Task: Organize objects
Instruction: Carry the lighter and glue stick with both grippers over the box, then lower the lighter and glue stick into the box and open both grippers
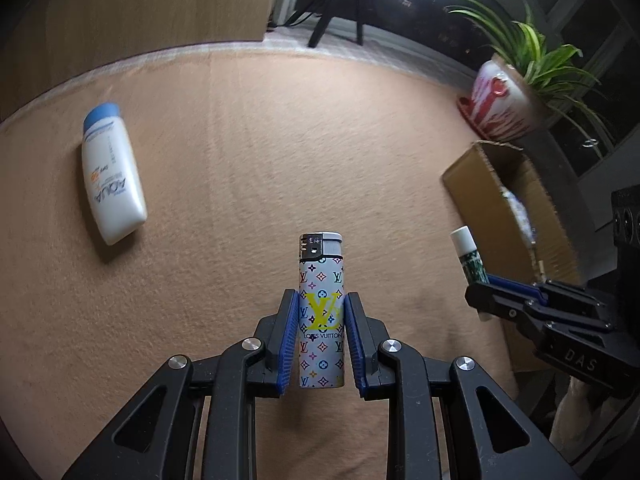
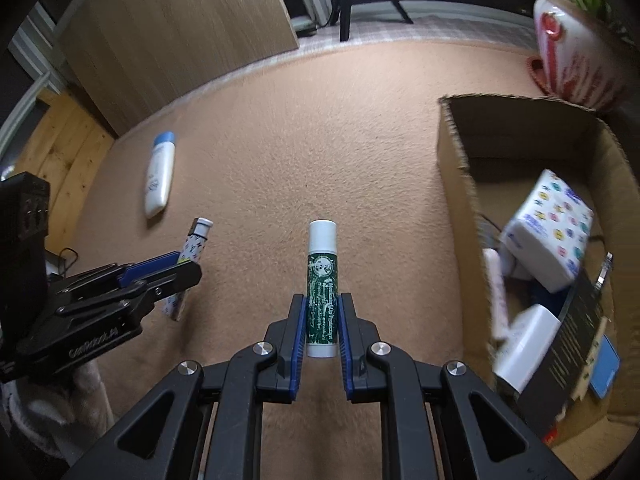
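Left tongs grip a monogram-patterned white lighter.

Peach, felt-like counter, rounded along its far edge. Lying flat on it, far off to the left of the left hand-held gripper: a white lotion bottle with a blue cap pointing away. Standing on it just right of the right hand-held gripper: an open cardboard box. Beyond the box, at the far right edge: a red-and-white plant pot on a red saucer.
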Action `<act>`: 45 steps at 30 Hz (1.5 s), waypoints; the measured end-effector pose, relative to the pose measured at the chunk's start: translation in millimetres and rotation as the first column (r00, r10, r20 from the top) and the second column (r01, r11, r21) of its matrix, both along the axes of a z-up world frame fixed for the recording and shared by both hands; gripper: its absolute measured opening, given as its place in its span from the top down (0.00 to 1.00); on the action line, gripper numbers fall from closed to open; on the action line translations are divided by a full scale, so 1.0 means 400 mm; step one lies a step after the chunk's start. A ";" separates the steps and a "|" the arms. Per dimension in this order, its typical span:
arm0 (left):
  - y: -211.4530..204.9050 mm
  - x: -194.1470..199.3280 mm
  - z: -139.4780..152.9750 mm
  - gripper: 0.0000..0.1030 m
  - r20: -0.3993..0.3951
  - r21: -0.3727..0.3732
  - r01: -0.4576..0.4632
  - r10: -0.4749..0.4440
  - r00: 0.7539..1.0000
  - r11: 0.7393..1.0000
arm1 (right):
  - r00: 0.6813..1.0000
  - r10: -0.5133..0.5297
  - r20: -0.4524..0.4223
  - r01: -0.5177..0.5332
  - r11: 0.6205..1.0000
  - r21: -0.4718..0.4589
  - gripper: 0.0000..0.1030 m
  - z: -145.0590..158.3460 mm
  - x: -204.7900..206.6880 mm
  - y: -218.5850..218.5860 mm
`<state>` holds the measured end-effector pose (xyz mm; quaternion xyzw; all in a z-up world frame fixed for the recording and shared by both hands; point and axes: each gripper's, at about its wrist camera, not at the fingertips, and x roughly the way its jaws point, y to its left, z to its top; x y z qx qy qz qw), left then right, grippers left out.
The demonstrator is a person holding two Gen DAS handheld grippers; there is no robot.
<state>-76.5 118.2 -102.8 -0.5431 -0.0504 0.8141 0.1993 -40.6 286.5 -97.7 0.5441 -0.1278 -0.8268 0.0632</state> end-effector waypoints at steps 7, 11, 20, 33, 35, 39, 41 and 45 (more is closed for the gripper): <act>0.067 0.009 0.069 0.76 -0.050 0.024 0.068 -0.067 0.997 0.997 | 0.997 -0.058 -0.054 0.058 0.998 -0.001 0.87 0.070 0.069 0.074; 0.123 0.008 0.101 0.76 -0.072 0.033 0.117 -0.115 0.991 0.993 | 0.991 -0.106 -0.079 0.107 0.994 0.018 0.87 0.099 0.103 0.124; 0.270 0.012 0.142 0.76 -0.111 0.054 0.229 -0.222 0.969 0.972 | 0.969 -0.229 -0.096 0.235 0.970 0.060 0.87 0.113 0.163 0.240; 0.473 0.003 0.142 0.76 -0.130 0.044 0.342 -0.334 0.934 0.939 | 0.941 -0.327 -0.086 0.334 0.939 0.083 0.86 0.098 0.220 0.341; 0.499 -0.001 0.141 0.76 -0.135 0.037 0.349 -0.341 0.930 0.937 | 0.939 -0.333 -0.084 0.340 0.937 0.082 0.87 0.096 0.224 0.350; 0.528 -0.016 0.140 0.76 -0.144 0.021 0.346 -0.340 0.929 0.938 | 0.935 -0.344 -0.081 0.350 0.933 0.082 0.87 0.091 0.230 0.361; 0.536 -0.023 0.144 0.76 -0.150 0.019 0.343 -0.336 0.930 0.939 | 0.934 -0.348 -0.082 0.354 0.932 0.079 0.87 0.090 0.233 0.365; 0.542 -0.040 0.153 0.76 -0.171 0.003 0.328 -0.323 0.931 0.945 | 0.933 -0.349 -0.083 0.356 0.931 0.080 0.87 0.088 0.234 0.369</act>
